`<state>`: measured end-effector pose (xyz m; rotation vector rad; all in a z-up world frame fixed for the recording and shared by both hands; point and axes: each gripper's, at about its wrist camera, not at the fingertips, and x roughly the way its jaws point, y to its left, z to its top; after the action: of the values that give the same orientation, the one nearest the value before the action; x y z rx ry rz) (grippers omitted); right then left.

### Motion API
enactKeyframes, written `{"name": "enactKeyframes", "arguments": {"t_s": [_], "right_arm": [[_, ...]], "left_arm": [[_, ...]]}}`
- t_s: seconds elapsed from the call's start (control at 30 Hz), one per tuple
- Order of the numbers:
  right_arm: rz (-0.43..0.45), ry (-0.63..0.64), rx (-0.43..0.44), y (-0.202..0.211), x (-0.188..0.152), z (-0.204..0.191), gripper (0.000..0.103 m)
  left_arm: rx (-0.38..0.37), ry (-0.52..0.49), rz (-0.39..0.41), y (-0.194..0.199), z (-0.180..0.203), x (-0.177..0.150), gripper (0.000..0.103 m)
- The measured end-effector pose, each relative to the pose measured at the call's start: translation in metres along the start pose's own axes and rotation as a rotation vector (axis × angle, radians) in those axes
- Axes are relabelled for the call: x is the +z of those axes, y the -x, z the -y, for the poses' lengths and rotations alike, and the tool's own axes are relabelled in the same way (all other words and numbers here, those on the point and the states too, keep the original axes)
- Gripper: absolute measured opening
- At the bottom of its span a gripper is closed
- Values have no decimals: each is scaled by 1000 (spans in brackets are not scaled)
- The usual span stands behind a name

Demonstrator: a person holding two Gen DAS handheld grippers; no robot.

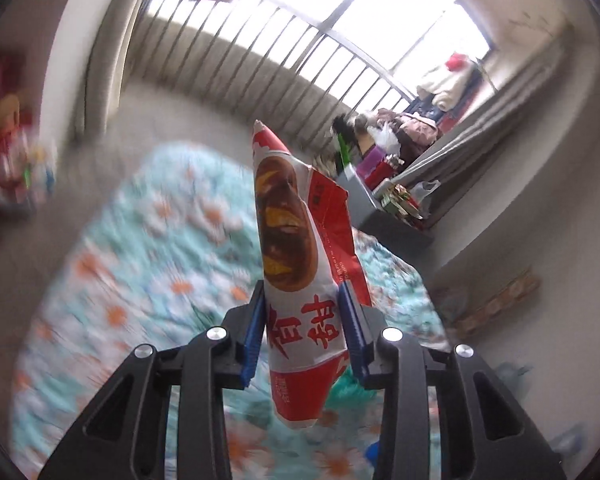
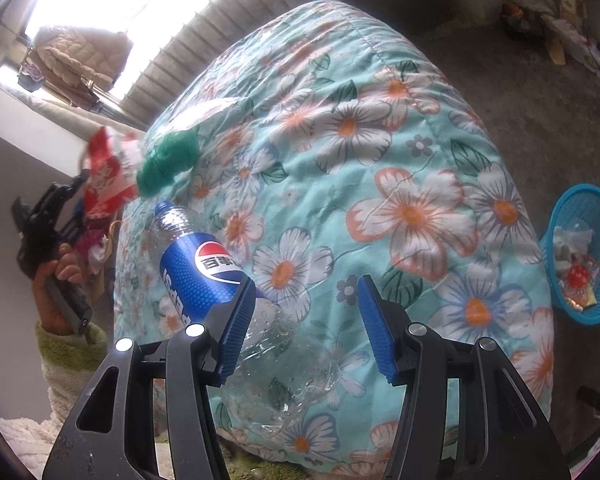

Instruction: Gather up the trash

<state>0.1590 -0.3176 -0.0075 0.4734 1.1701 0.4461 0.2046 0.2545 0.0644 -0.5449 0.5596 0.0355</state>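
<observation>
My left gripper is shut on a red and white snack wrapper, held up above the floral quilt. The same gripper and wrapper show at the left of the right wrist view. My right gripper is open and empty above the quilt. An empty clear Pepsi bottle with a blue label lies on the quilt, partly behind my left fingertip. A crumpled green plastic bag lies farther up the quilt. A blue trash basket with some litter stands on the floor at the right.
A railing and bright window run behind the bed. A cluttered grey cabinet stands beyond the quilt's far end. Grey floor lies between the bed and the basket. The person's hand in a fuzzy sleeve holds the left gripper.
</observation>
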Motion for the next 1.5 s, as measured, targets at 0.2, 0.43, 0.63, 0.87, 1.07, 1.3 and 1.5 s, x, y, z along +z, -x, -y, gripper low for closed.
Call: {"name": "enactKeyframes", "arguments": {"t_s": [0.2, 0.43, 0.63, 0.87, 1.07, 1.3, 1.5], "right_arm": [[24, 27, 16, 8, -2, -12, 52], [34, 60, 38, 11, -1, -25, 52], [31, 83, 42, 6, -2, -34, 52], [30, 132, 79, 3, 9, -49, 56], [-17, 277, 32, -20, 11, -84, 69], [-95, 382, -48, -49, 4, -106, 70], [-104, 473, -152, -59, -2, -120, 70]], "left_arm": [[-84, -213, -59, 61, 33, -6, 33], [-405, -258, -398, 74, 55, -52, 34], [-92, -565, -411, 51, 70, -106, 36], [-46, -532, -373, 34, 56, -118, 39], [-59, -419, -408, 21, 42, -121, 47], [-53, -357, -414, 13, 29, -120, 50], [-55, -333, -400, 14, 27, -119, 48]]}}
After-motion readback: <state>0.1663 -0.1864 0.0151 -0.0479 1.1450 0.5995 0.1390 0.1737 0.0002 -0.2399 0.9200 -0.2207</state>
